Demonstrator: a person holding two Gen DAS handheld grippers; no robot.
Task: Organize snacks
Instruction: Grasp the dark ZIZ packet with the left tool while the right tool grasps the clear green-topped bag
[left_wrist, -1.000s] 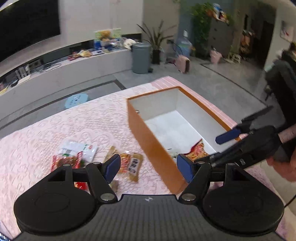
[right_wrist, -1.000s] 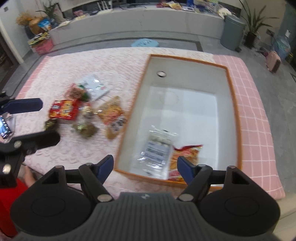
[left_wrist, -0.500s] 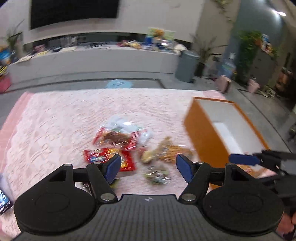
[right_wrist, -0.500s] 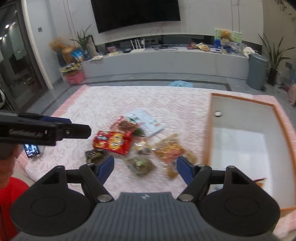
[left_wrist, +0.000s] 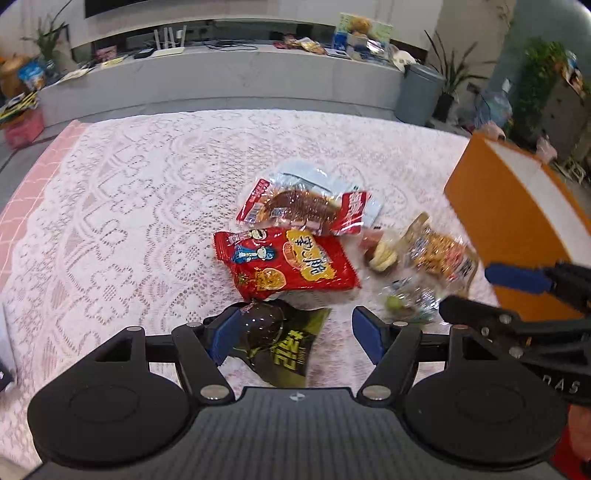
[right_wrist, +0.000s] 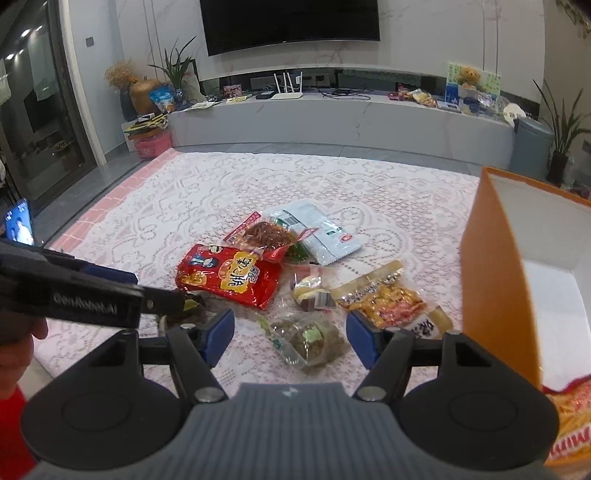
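Left wrist: wide left tool (left_wrist: 291, 334) over glossy dark-green snack packet (left_wrist: 286, 343).

Left gripper (left_wrist: 291, 334): black body w/ ribbed grey housing behind claw, blue pads (left_wrist: 221, 334), silver screws at pivots. Right gripper (right_wrist: 290, 338): same build. "GenRobot.AI" is printed on side. Red sleeve (right_wrist: 14, 443) is worn.

Counted on the white lace tablecloth (right_wrist: 166, 206): seven loose snack packets (right_wrist: 229, 280), mostly clear plastic, one red foil, one dark. One open orange cardboard box with white lining (right_wrist: 495, 266) held one orange packet (right_wrist: 572, 417). Two blue-padded black grippers (right_wrist: 290, 334).
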